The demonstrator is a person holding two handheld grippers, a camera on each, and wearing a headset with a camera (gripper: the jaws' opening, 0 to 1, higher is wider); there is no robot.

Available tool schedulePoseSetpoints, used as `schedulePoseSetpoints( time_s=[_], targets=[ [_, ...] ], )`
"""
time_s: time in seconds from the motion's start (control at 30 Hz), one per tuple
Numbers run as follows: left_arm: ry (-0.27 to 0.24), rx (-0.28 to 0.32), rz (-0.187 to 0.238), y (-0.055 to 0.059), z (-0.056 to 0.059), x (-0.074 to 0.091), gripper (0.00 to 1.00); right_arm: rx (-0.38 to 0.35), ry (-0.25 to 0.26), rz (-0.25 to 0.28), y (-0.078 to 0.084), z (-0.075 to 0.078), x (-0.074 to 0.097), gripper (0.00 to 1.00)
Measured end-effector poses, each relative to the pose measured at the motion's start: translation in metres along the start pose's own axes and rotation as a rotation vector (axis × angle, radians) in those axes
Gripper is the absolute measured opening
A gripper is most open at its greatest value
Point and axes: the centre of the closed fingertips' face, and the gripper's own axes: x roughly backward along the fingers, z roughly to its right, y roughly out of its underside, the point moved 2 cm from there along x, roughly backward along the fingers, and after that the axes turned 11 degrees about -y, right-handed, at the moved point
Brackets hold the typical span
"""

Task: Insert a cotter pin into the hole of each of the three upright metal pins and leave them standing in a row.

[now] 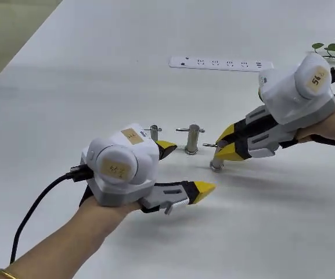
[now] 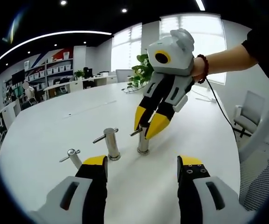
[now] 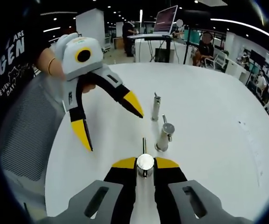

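The right pin [image 1: 216, 165] stands upright on the white tabletop [image 1: 97, 70]. A cotter pin [image 1: 209, 145] sticks out sideways near its top, and the right gripper [image 1: 220, 148] is clamped on its head. The middle pin [image 1: 193, 139] and left pin [image 1: 154, 133] stand in a row to its left, each with a pin through it. The left gripper [image 1: 193, 167] hovers on their near side, jaws wide apart. A power strip [image 1: 220, 63] lies far back.
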Motion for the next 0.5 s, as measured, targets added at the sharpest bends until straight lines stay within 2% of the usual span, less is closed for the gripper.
schedulePoseSetpoints(
  time_s=[0.17, 0.5],
  targets=[
    [-0.013, 0.007, 0.017, -0.005, -0.003, 0.007, 0.65, 0.008, 0.004, -0.018, 0.003, 0.005, 0.005, 0.08],
    [-0.069, 0.025, 0.040, -0.012, -0.025, 0.023, 0.76, 0.026, 0.004, -0.046, 0.008, 0.016, 0.013, 0.08]
  ],
)
